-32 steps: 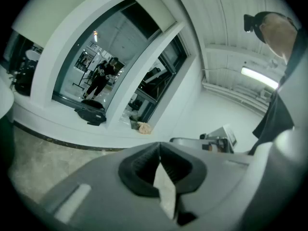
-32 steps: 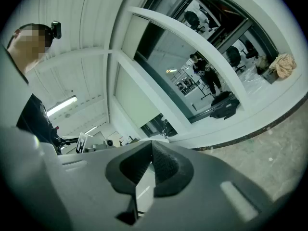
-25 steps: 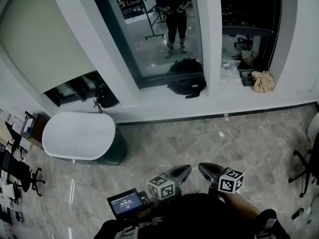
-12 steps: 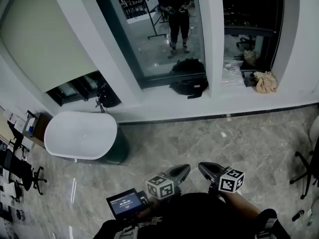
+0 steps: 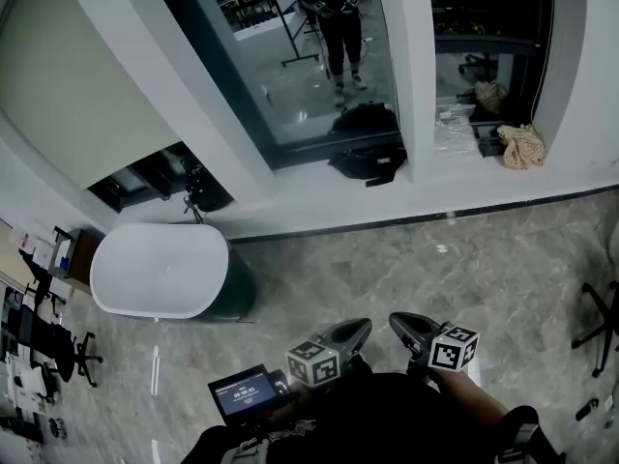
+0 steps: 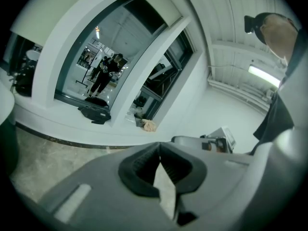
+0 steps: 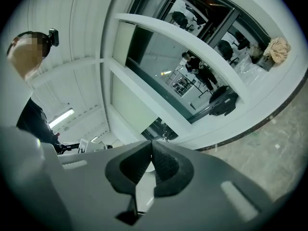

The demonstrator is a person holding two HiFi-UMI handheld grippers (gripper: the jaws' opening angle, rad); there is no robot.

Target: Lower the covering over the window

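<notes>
The middle window (image 5: 309, 66) stands mostly uncovered, and its glass reflects a standing person. Its pale blind (image 6: 161, 6) is rolled high at the top in the left gripper view. The window to its left carries a pale blind (image 5: 68, 85) drawn most of the way down. My left gripper (image 5: 353, 334) and right gripper (image 5: 404, 325) sit low in the head view, close to my body and far from the windows. Both are shut with nothing between the jaws, as the left gripper (image 6: 160, 150) and right gripper (image 7: 150, 148) views confirm.
A white oval table (image 5: 160, 269) stands on the marble floor below the left window. A black bag (image 5: 368, 158) and a beige cloth (image 5: 522, 146) lie on the sill (image 5: 290, 201). Office chairs (image 5: 39, 327) stand at far left. A small screen (image 5: 247, 392) hangs at my waist.
The head view has tilted slightly, shifting the windows and table a little in frame. Both grippers stay shut in the same place.
</notes>
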